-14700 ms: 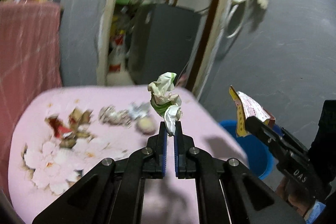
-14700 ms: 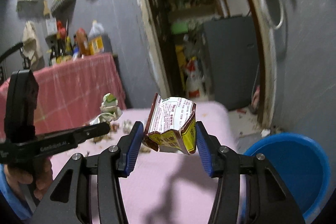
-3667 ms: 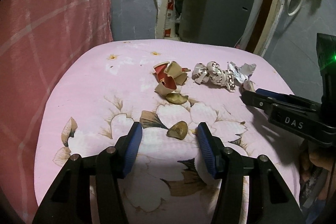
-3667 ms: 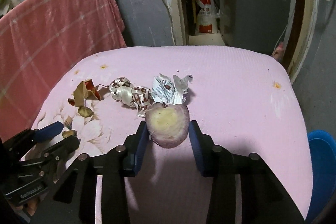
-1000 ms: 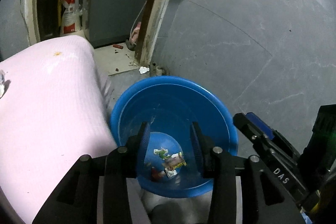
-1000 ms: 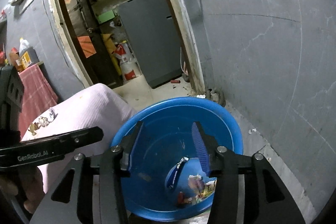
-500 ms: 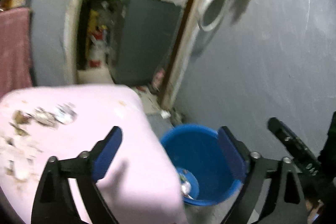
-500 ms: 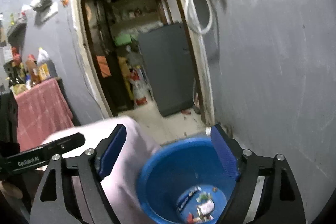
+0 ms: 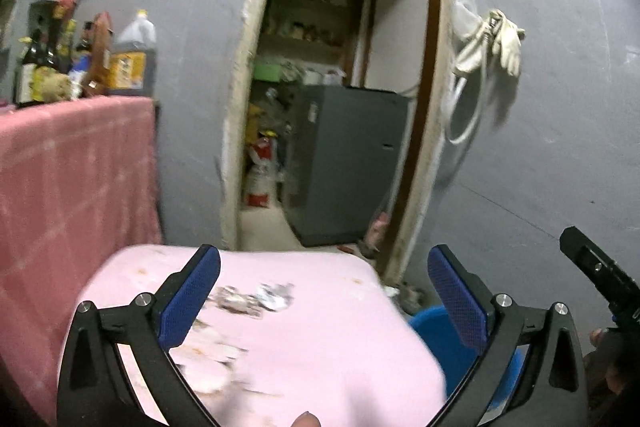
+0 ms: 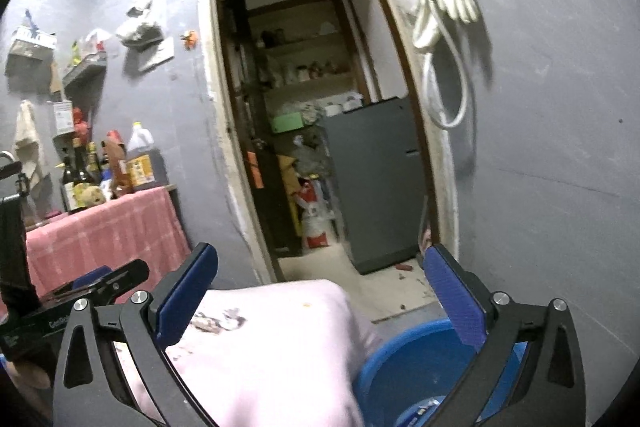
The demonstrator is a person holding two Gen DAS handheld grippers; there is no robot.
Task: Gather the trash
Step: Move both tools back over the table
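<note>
Both grippers raised, pointing roughly level toward doorway in grey wall.

L gripper: jaws opening, now spread wide; blue pads well apart, nothing between them. Fingers frame far part of pink flowered bench.

R gripper: jaws opening, likewise wide, nothing between them. Fingers empty. In L wrist view, R gripper shows only as a black tip at far right edge; in R wrist view, L gripper's black body sits at lower left, part of a hand below it.

Trash remaining: crumpled wrappers w/ brown-white print lie on bench top, toward its far side, between L pads in L view. More scraps nearer camera on bench, blurred, type not determinable. Same cluster seen in R view at bench's left part.

Blue tub: on floor just beside bench's right edge, below R gripper. Small bits of trash visible at its bottom, partly hidden by gripper frame; items not identifiable. In L view only tub's rim section shows behind right finger.

Surroundings: grey cabinet inside doorway; white glove and hose hung on wall right of door frame; pink checked cloth over a counter at left, bottles on top.
</note>
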